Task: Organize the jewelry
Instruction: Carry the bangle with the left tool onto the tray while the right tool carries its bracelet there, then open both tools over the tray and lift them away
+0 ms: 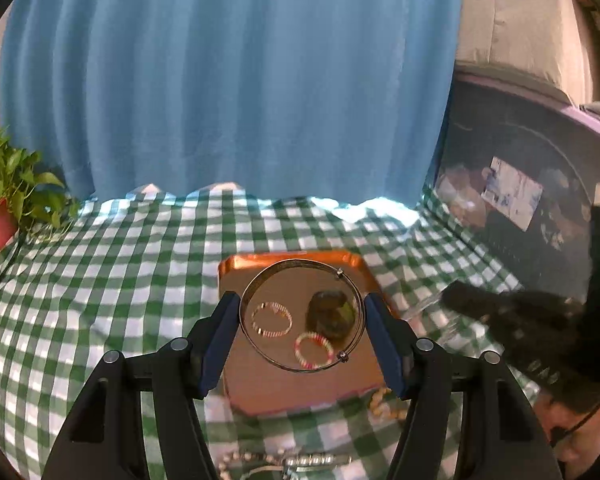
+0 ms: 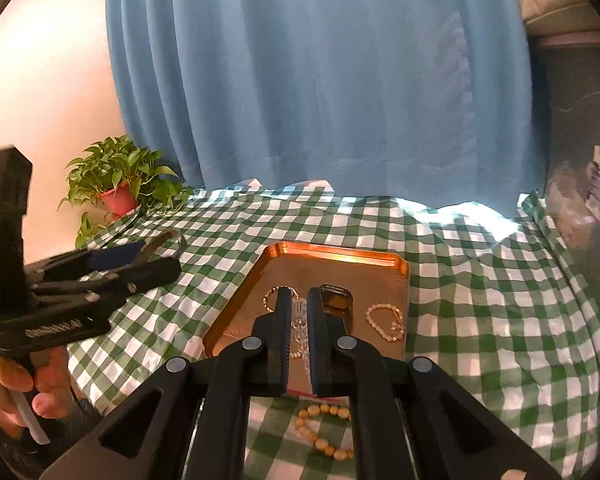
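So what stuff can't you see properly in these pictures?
- Clear thing in the right gripper: right wrist view, mostly hidden between the fingers.
- Dark object on the tray: right wrist view, partly behind a finger.
- Beaded chain: left wrist view, cut off by the bottom edge.
- Right gripper in the left wrist view: blurred.

The cloth (image 2: pixel 480 280) is green-and-white check; the tray (image 2: pixel 340 258) on it is copper-orange; the curtain (image 2: pixel 320 80) at the far side is plain blue; far left, the plant (image 2: pixel 120 168) is green in a red pot (image 2: pixel 118 200); near the tray, the beads (image 2: pixel 324 428) are cream; the bangle (image 1: pixel 300 316) is dull gold.
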